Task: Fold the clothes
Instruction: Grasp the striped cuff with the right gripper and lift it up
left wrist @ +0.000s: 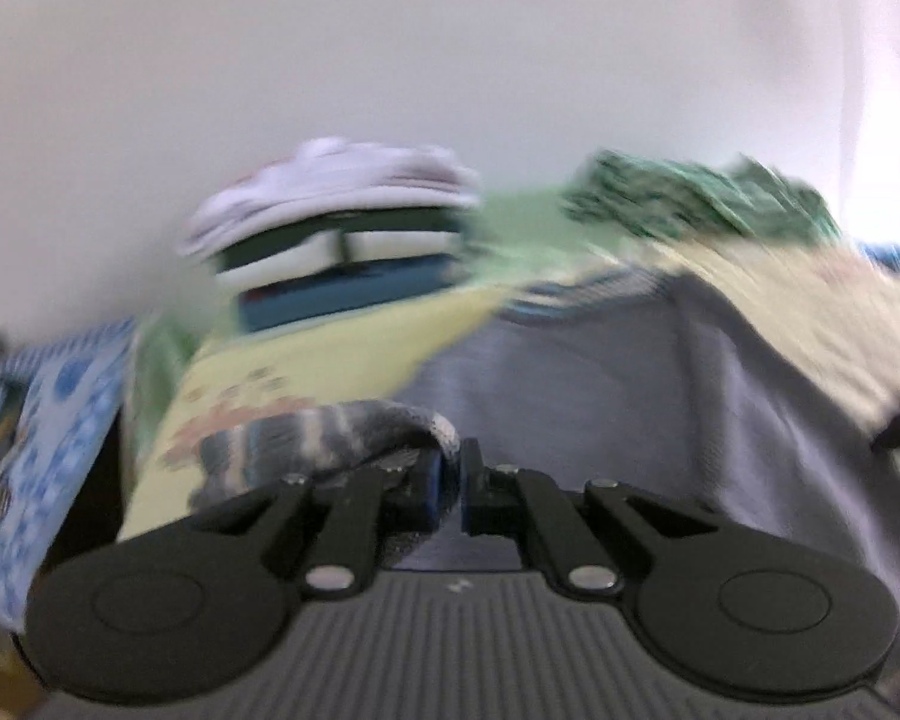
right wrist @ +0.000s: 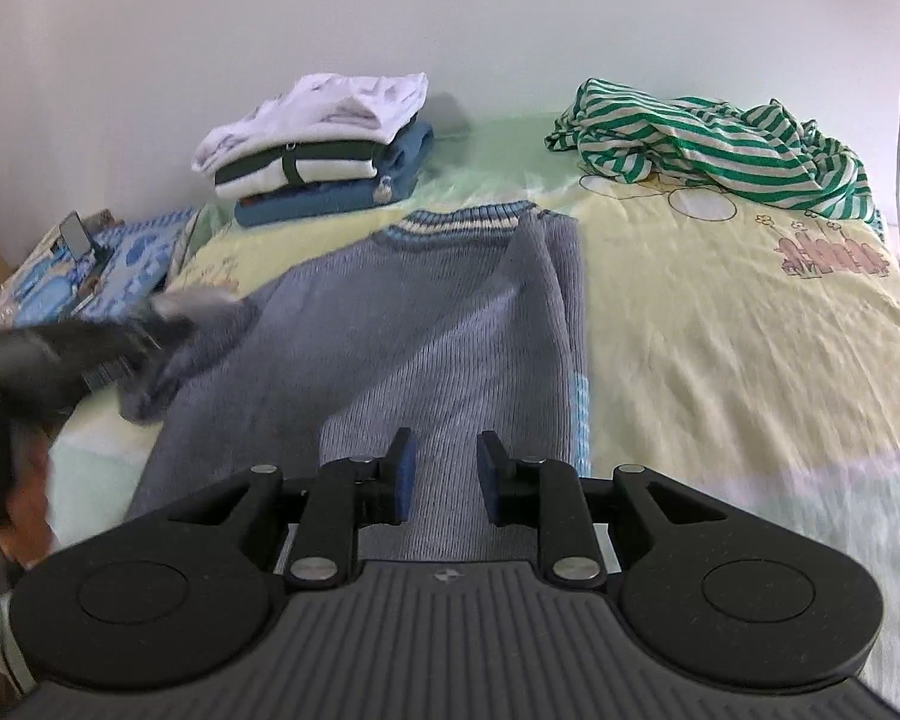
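Sweater (right wrist: pixel 426 324) cuff pinched in left tool (left wrist: pixel 453 480), flat on bed (right wrist: pixel 720 330).

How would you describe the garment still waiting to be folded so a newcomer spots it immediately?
On the yellow cartoon-print bedsheet, look to the far right corner by the white wall. The crumpled green-and-white striped garment lies there in a loose heap, unlike the neatly folded stack of clothes further left.

Bed (right wrist: pixel 720 324), yellow sheet: grey sweater (right wrist: pixel 438 324) ctr, folded stack (right wrist: pixel 318 150) back-L, striped garment (right wrist: pixel 720 144) back-R.
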Demonstrator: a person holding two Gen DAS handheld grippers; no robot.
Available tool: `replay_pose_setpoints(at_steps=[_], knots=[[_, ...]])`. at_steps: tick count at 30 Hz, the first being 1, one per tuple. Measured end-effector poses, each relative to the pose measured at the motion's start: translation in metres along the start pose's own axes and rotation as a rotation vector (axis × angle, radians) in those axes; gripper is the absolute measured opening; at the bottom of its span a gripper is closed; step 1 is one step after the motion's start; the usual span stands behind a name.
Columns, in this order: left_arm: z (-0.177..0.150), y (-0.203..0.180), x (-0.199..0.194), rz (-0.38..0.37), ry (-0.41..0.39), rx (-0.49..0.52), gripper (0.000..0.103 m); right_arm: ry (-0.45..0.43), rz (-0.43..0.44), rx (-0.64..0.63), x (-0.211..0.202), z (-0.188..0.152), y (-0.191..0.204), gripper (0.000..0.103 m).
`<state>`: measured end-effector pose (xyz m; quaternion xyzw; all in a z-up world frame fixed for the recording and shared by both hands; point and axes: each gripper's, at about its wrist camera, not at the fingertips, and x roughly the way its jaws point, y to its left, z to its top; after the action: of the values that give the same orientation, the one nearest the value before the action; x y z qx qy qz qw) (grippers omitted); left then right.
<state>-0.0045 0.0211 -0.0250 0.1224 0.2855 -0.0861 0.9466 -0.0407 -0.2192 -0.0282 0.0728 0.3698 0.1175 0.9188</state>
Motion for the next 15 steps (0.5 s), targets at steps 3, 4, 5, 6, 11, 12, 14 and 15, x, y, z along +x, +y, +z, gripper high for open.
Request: replay_pose_setpoints(at_steps=[3, 4, 5, 6, 11, 12, 14, 15], knots=[[-0.012, -0.03, 0.005, -0.016, 0.015, 0.104, 0.0, 0.006, 0.056, 0.031, 0.006, 0.008, -0.004, 0.025], [-0.016, -0.035, 0.007, -0.028, 0.024, 0.121, 0.0, 0.009, 0.077, 0.043, 0.009, 0.011, -0.005, 0.028], [-0.02, -0.039, 0.009, -0.034, 0.032, 0.136, 0.0, 0.023, 0.104, 0.064, 0.015, 0.015, -0.005, 0.03], [-0.023, -0.041, 0.009, -0.029, 0.039, 0.145, 0.0, 0.038, 0.133, 0.086, 0.021, 0.019, -0.006, 0.03], [-0.037, -0.049, 0.012, -0.005, 0.071, 0.195, 0.0, 0.091, 0.261, 0.087, 0.05, 0.037, 0.015, 0.034], [-0.038, -0.051, 0.012, 0.003, 0.067, 0.211, 0.0, 0.083, 0.266, 0.03, 0.052, 0.041, 0.026, 0.037], [-0.041, -0.056, 0.012, 0.02, 0.058, 0.24, 0.0, 0.065, 0.291, -0.134, 0.056, 0.05, 0.055, 0.039], [-0.042, -0.058, 0.012, 0.028, 0.054, 0.249, 0.0, 0.06, 0.309, -0.225, 0.058, 0.053, 0.07, 0.04]])
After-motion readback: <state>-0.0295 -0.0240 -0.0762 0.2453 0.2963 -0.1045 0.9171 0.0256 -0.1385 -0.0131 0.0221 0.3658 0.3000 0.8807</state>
